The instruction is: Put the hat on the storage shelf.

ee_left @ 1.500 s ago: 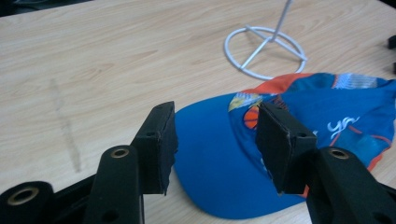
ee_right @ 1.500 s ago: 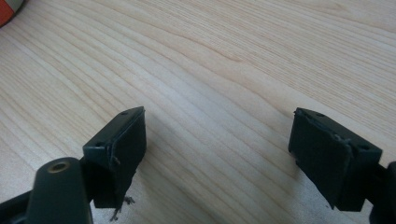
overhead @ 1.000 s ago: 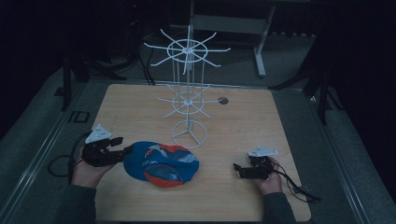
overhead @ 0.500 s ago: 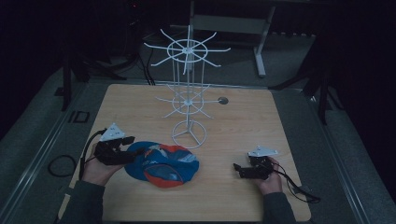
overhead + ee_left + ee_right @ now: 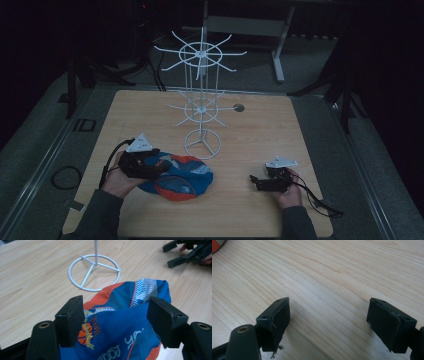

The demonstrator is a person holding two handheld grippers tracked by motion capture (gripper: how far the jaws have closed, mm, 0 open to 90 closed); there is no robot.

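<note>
One wooden worktop (image 5: 260, 135) carried one white wire rack (image 5: 201, 100), one blue and orange cloth (image 5: 177, 176) and two tongs. The rack stood upright near the middle of the worktop on a ring-shaped foot (image 5: 94, 272), with two tiers of spokes, a larger one at the top and a smaller one lower down the post. The cloth, printed with white stripes and some lettering, lay bunched on the near left part of the worktop, just in front of the rack's foot. The left tongs (image 5: 115, 320) sat at the cloth's left edge, held in one hand (image 5: 117, 176); its two black jaws stood wide apart with the cloth bulging up between them, and whether they pressed on it I could not tell. The right tongs (image 5: 328, 322), held in the other hand (image 5: 287, 192) at the near right, well apart from the cloth, rested low over bare wood with its two jaws wide apart and nothing between them.
</note>
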